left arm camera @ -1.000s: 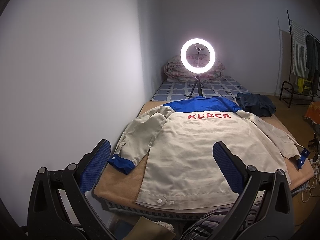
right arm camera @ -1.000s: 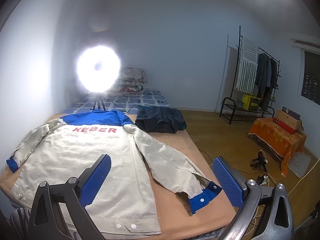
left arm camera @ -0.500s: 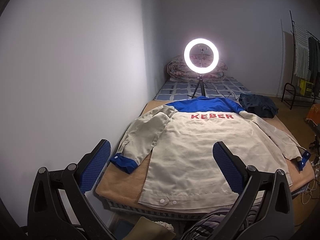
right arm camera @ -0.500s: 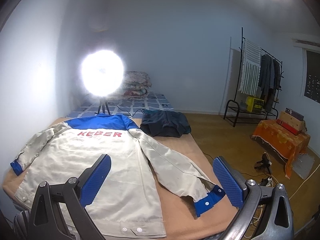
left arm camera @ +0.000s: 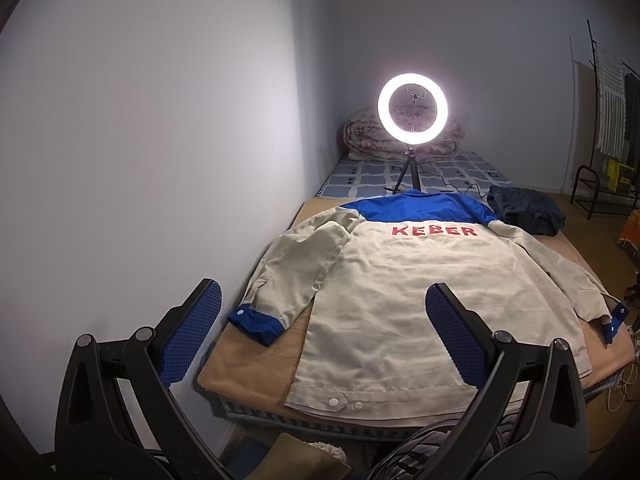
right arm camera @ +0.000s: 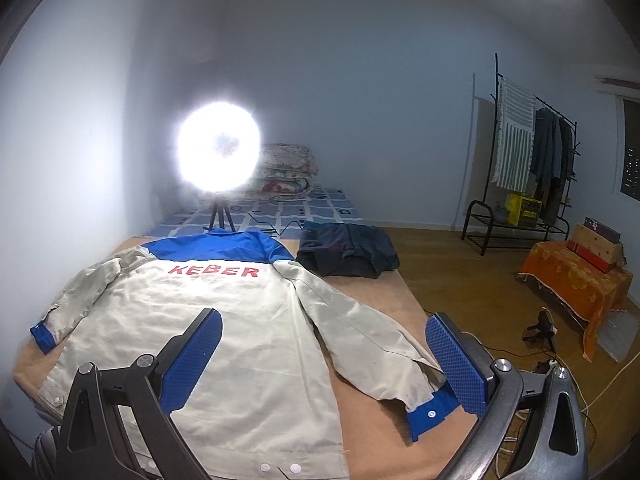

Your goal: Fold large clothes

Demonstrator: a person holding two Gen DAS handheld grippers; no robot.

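1. I see a bedroom with pale walls; a bed [left arm camera: 248,372] under a tan cover runs along the wall, and a lit ring light [left arm camera: 412,113] stands on a tripod at its far end.
2. The jacket [left arm camera: 400,300] lies flat on the bed, back up, with "KEBER" in red under a blue yoke.
3. Its left sleeve [left arm camera: 292,276] lies angled alongside the body, blue cuff near the bed's wall-side edge; the right sleeve [right arm camera: 360,328] stretches out toward the bed's outer edge, away from the wall.
4. A dark garment [right arm camera: 348,250] sits bunched just beyond the jacket's right shoulder.
5. My left claw [left arm camera: 323,336] hangs released over the near hem, fingers wide apart, gripping nothing.
6. My right claw [right arm camera: 323,364] is likewise spread, empty, above the jacket's right side; its right pad is by the blue cuff [right arm camera: 430,414], though I cannot tell if they touch.
7. A clothes rack [right arm camera: 528,168] stands by the far wall, and an orange-draped stand [right arm camera: 576,280] is on the wooden floor.
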